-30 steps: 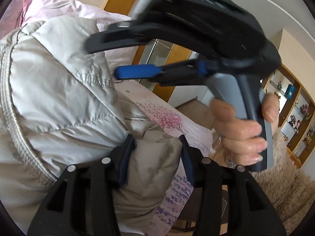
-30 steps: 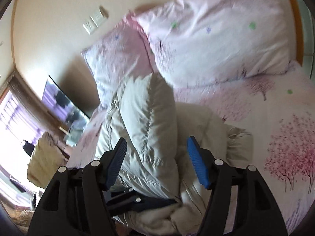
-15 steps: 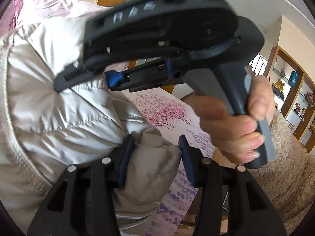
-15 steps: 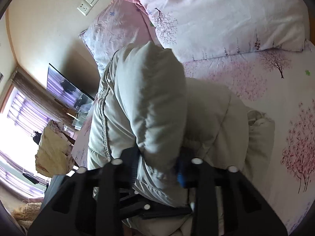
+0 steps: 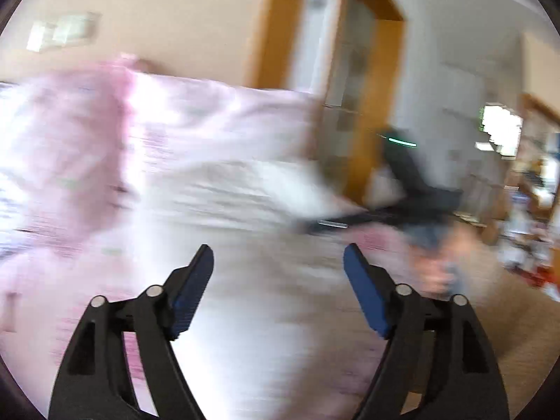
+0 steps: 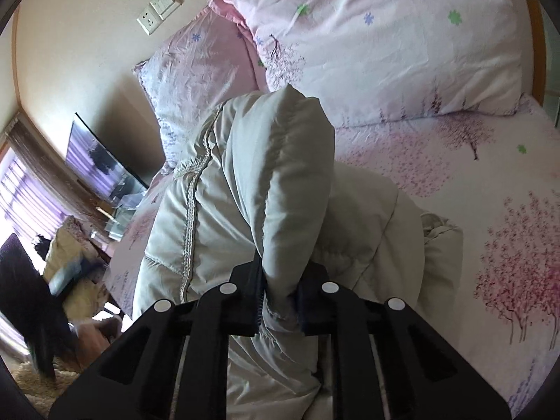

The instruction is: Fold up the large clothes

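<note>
Right gripper (image 6: 278, 302) tilts down over the bed (image 6: 490, 182), jaws closing, pads already pinching a puffy fold of the beige padded jacket (image 6: 245, 189), which stands up bunched between them; rest of jacket heaps on the floral sheet near two pink pillows (image 6: 385, 42). Left gripper (image 5: 278, 276) points slightly down toward the bed, view heavily blurred, jaws opening wide with nothing clamped, pale fabric beyond them. Right hand (image 5: 435, 273) on its gripper handle shows blurred at right. No containers visible.
</note>
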